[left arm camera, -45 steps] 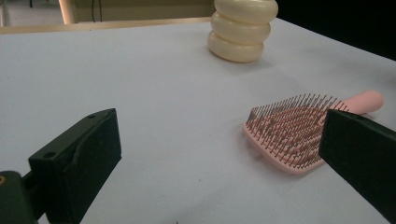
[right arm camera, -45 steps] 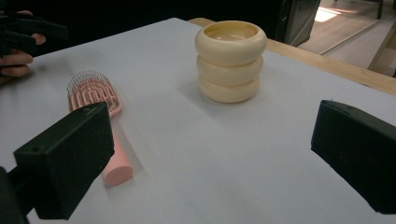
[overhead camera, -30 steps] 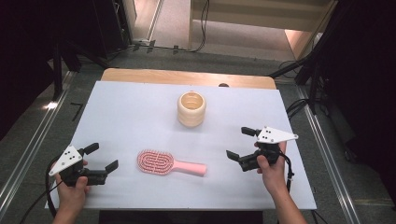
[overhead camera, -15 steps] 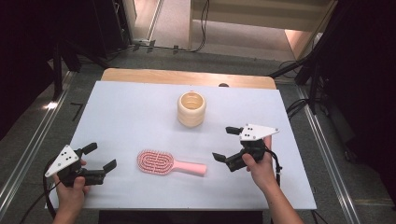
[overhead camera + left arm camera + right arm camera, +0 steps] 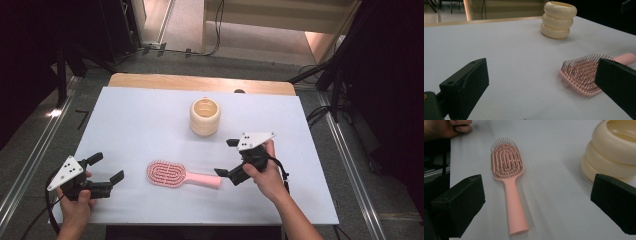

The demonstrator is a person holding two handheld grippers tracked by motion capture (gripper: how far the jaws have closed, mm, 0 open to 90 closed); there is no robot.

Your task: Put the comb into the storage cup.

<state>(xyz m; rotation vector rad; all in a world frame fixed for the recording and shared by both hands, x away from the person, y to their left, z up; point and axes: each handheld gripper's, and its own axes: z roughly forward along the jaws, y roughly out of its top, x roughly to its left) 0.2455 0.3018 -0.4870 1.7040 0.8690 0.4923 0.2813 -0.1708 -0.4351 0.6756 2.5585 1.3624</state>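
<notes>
Brush (image 5: 181,175): pink plastic, oval bristled head, straight handle; lies flat on the white table (image 5: 140,115), in front of the ribbed cream cup (image 5: 205,116), handle toward the right gripper (image 5: 231,159), jaws wide, apparently not touching. Left gripper (image 5: 106,169): wide, well apart. Bare table all round.

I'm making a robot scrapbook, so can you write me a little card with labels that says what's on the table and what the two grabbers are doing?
table: white top
hairbrush: pink, lying flat, bristles up, handle end toward the right gripper
cup: cream, ribbed, upright, behind the brush, apart from it
right gripper: open, close to the brush handle's end, not holding it
left gripper: open, holding nothing, off to the left of the brush head
likely next: right gripper closes on the handle
</notes>
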